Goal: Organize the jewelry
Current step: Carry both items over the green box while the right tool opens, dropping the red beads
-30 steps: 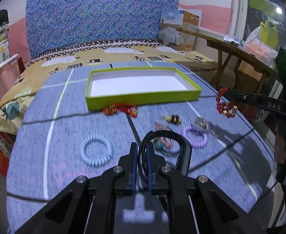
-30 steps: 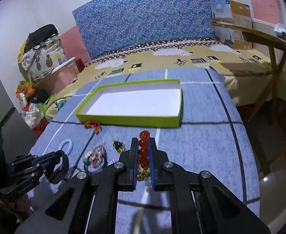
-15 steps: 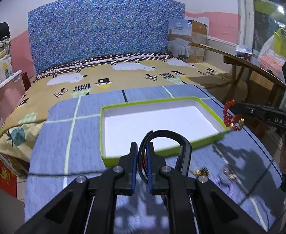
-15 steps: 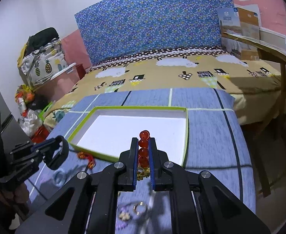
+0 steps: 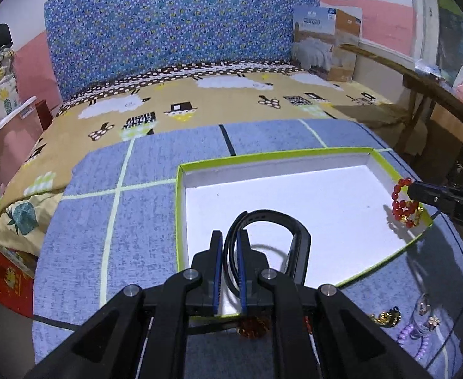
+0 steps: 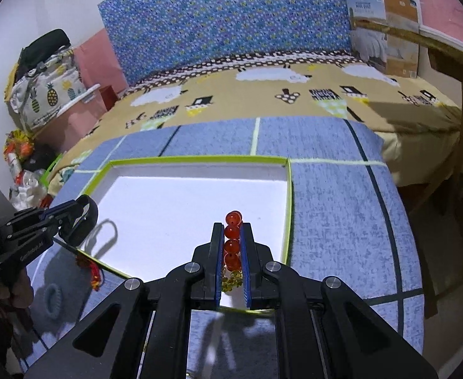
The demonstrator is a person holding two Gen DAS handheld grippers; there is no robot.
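Left gripper fingers clamped tight on the black band, hanging over the tray's 6 o'clock end | right gripper pinched shut on the red bead bracelet, over the tray's 3 o'clock side | green-rimmed tray sits on the blue mat | leftover jewelry on the mat around 5 o'clock of the tray

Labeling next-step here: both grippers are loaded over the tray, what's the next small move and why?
Probably lower a little and open both. The left gripper pinches the black band and the right gripper clamps the red bead bracelet, each already above the white floor of the green-rimmed tray, which holds nothing yet.
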